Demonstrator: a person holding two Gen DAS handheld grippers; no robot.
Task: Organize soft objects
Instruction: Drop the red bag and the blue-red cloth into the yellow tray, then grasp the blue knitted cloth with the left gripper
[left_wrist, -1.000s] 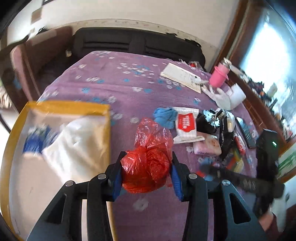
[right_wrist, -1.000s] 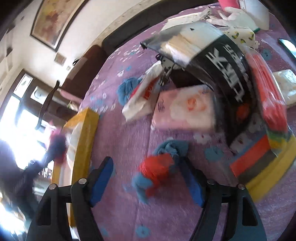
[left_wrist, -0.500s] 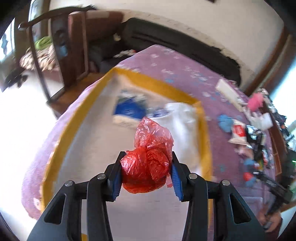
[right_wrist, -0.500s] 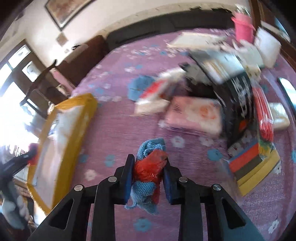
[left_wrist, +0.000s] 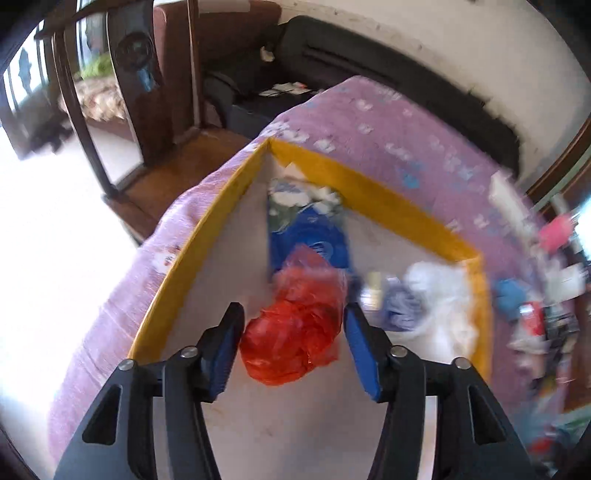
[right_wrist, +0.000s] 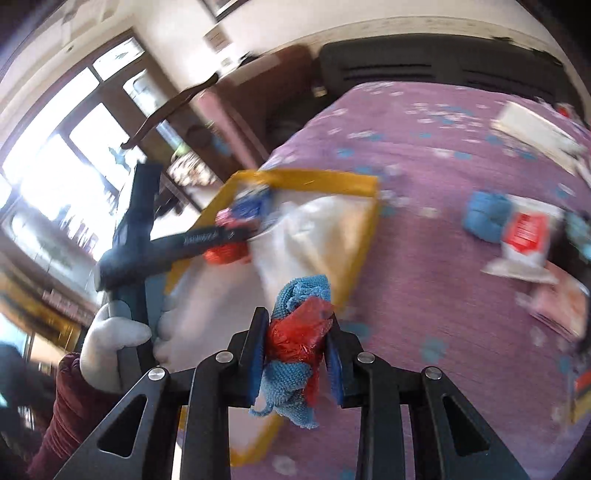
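Since half a second ago the left gripper (left_wrist: 293, 349) has opened: its blue pads, then pressed into the red plastic bag (left_wrist: 295, 332), are now standing apart from it, with a gap showing at the left pad. Whether the right pad is touching the bag cannot be told through the blur. The bag is sitting between the fingers over the white floor of the yellow-rimmed tray (left_wrist: 162, 291), toward the tray's 6 o'clock end. At 12 o'clock from the bag a blue packet (left_wrist: 310, 240) is lying in the tray; at 3 o'clock, white plastic (left_wrist: 443, 295) is bunched against the tray's right wall. The tray is resting on the purple flowered cloth (left_wrist: 406, 147).

The right gripper (right_wrist: 295, 354) has swung toward the tray too — its jaws are clamping a blue cloth with a red bag (right_wrist: 295, 332) bundled in it, cloth ends sticking out above and below the pads. In the right wrist view this bundle is hanging over the tray's near right edge, with the tray (right_wrist: 321, 177) spreading toward 10 o'clock. The other gripper is reaching in from 9 o'clock, held by a white-gloved hand (right_wrist: 110, 339).

Out on the cloth at 2 o'clock are lying a second blue cloth (right_wrist: 487, 218) and a white-and-red packet (right_wrist: 524, 236) — touching, well apart from the tray.
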